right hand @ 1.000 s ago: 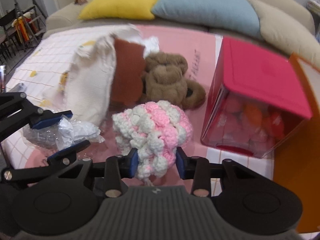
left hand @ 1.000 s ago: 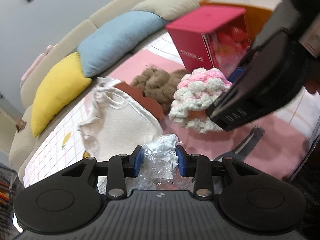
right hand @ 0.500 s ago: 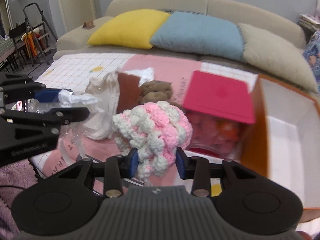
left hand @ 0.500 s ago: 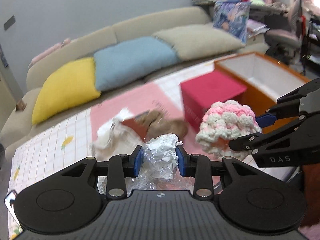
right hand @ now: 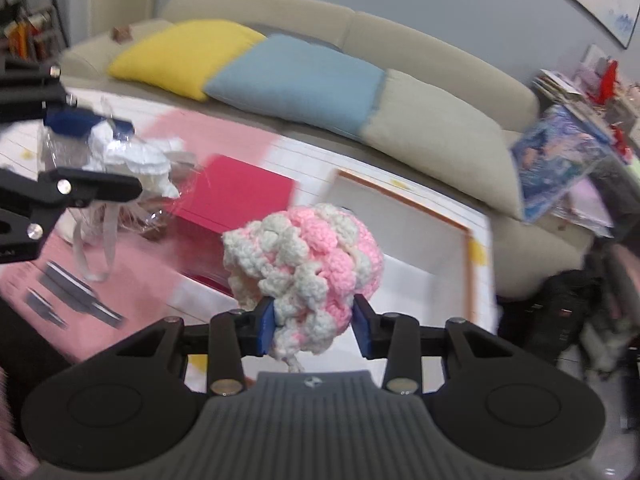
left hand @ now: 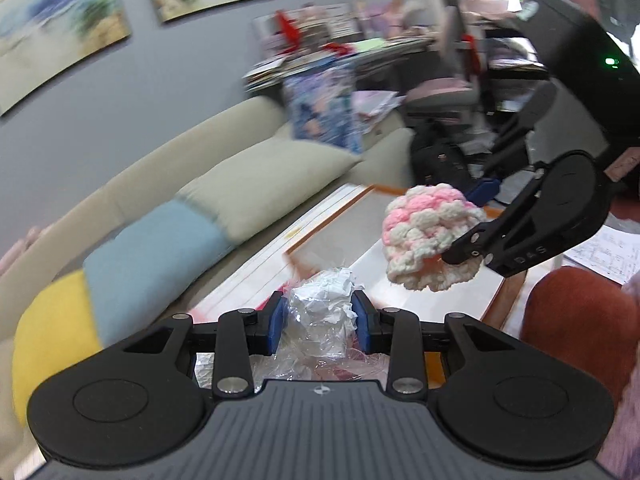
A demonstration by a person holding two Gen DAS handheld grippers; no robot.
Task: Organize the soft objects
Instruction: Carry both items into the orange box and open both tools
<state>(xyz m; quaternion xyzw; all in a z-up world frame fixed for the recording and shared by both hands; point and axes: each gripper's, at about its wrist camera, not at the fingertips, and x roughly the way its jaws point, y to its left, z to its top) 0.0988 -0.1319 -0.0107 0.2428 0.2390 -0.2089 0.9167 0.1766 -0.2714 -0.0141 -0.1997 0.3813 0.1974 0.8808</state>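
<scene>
Pink and white yarn fills my right gripper [right hand: 314, 326]. Its 2 blue pads pinch the crochet ball [right hand: 304, 264] on both sides, and the ball hangs in the air over the white inside of the orange-rimmed box [right hand: 424, 240]. My left gripper [left hand: 319, 322] pinches a crumpled clear plastic bag [left hand: 324, 300] between its 2 blue pads, also up in the air, beside that box. I see a red box [right hand: 240, 196] on the pink mat [right hand: 132, 280] between my 2 grippers. Behind them the sofa [right hand: 420, 40] holds a yellow cushion [right hand: 180, 52], a blue cushion [right hand: 296, 80] and a beige cushion [right hand: 436, 148].
</scene>
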